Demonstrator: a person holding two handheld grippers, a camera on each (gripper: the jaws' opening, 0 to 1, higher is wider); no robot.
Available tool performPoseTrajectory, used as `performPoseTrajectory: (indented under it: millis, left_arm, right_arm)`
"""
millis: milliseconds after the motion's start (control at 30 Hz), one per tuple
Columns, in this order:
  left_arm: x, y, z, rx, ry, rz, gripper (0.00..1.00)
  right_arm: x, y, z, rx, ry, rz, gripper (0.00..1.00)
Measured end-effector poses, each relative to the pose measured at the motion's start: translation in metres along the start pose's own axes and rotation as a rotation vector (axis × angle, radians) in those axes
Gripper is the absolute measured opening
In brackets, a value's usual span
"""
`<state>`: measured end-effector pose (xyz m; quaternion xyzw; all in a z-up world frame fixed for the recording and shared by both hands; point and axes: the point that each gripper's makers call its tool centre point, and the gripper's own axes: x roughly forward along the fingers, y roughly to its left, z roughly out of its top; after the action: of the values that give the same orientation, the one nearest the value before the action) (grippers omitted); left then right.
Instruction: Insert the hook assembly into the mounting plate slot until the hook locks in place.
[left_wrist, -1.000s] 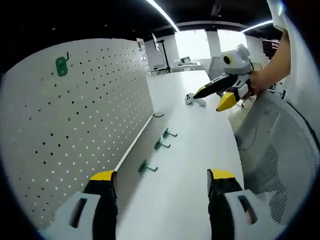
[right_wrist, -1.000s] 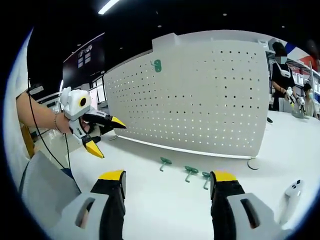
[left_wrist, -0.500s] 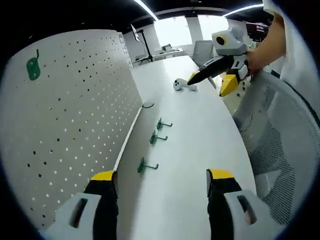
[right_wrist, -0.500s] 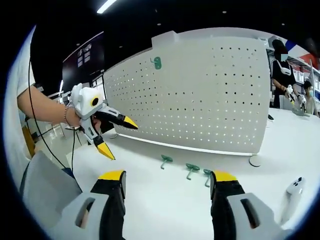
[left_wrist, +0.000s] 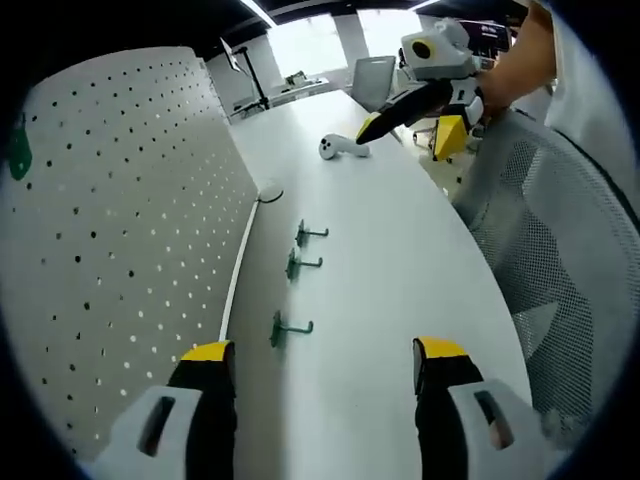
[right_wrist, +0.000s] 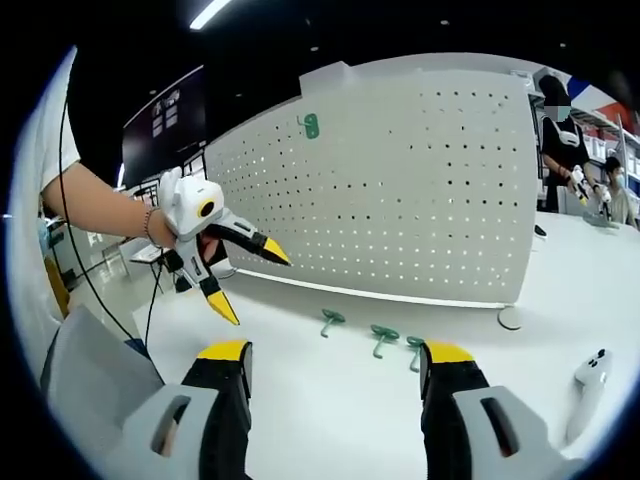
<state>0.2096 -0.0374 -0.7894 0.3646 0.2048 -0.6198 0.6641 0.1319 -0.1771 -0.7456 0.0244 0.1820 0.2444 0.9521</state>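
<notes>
The left gripper (left_wrist: 324, 362) is holding its fingers wide apart, gripping nothing. The right gripper (right_wrist: 336, 365) is doing the same. Three green hooks (right_wrist: 381, 338) are lying on the white tabletop (right_wrist: 330, 400) near the pegboard (right_wrist: 420, 190).

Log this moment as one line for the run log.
left gripper: open, empty | right gripper: open, empty | three green hooks: loose on table | one hook: on pegboard
</notes>
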Motion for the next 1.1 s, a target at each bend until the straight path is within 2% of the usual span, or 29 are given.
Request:
performPoseTrajectory:
  millis: [400,767,1100]
  left_arm:
    - [0.019,0.010,-0.002,0.018,0.045,-0.066,0.75]
    - [0.035,0.015,0.002,0.045,0.066,-0.123,0.75]
    - [0.049,0.016,-0.008,0.062,0.122,-0.180,0.75]
  right_arm:
    - [0.001,0.001,-0.002,0.004,0.008,0.005,0.66]
    - [0.000,0.001,-0.003,0.018,0.010,0.007,0.66]
    - [0.002,0.007,-0.004,0.001,0.018,0.027,0.66]
